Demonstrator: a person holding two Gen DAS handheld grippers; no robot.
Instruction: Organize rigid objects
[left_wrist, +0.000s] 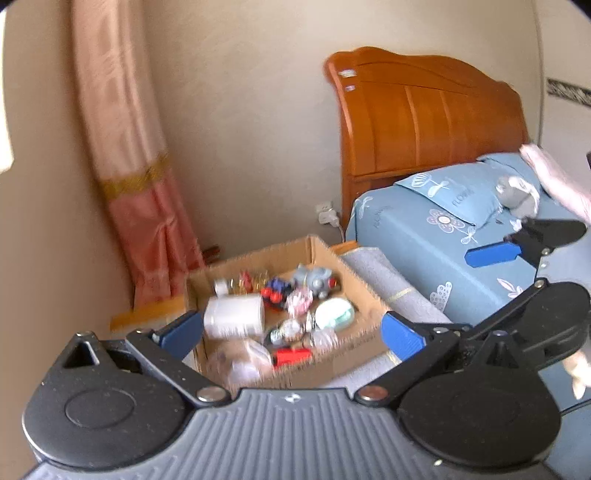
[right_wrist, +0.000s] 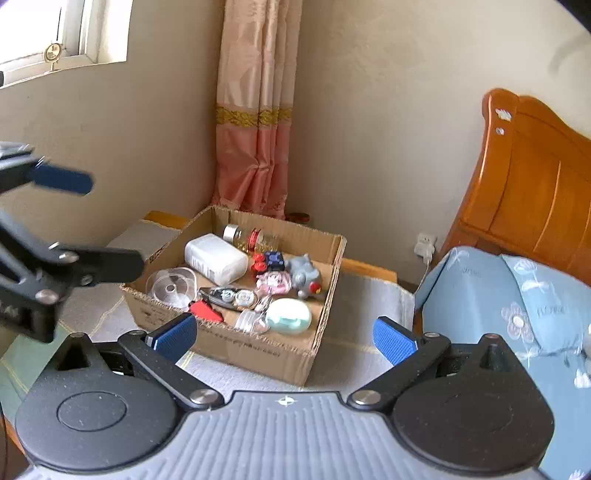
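Nearest the camera, the right tool (right_wrist: 284, 334) hangs with its blue pads spread wide apart, nothing between them. The left tool (left_wrist: 291, 332) is likewise spread wide and empty. Beyond them a blue floral bed (right_wrist: 517, 295) with a wooden headboard (right_wrist: 535, 192) stands at the right. An open cardboard box (right_wrist: 258, 350) sits on a grey mat (right_wrist: 351, 332) beside the bed. Inside the box lie a white canister (right_wrist: 216, 258), a grey elephant toy (right_wrist: 304, 273), a mint-green case (right_wrist: 288, 315) and a small red car (left_wrist: 291, 356).
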